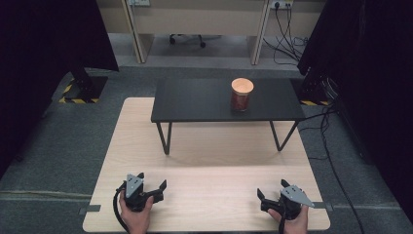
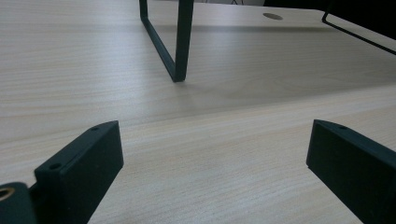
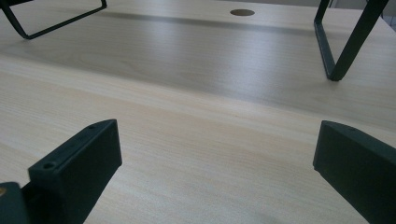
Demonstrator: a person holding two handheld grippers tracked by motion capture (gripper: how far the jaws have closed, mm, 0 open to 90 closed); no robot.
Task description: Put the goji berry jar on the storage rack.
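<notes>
A round jar [image 1: 242, 95] with a pale orange top and a dark reddish side stands upright on a low black stand [image 1: 195, 100] at the far half of the light wooden table [image 1: 209, 195]. My left gripper [image 1: 152, 180] rests near the table's front left, held in a hand, and is open with nothing between its jaws. My right gripper [image 1: 272, 189] sits at the front right, also open and holding nothing. In the left gripper view the gripper [image 2: 215, 140] faces a stand leg [image 2: 180, 46]. In the right gripper view the gripper [image 3: 217, 140] looks at bare wood and another leg [image 3: 336, 51].
The stand rests on thin black hairpin legs [image 1: 168, 139], with open room under it. A round cable hole [image 3: 242, 12] sits in the tabletop far back. Dark curtains [image 1: 44, 48] flank both sides; cables [image 1: 336, 161] run on the grey floor at right.
</notes>
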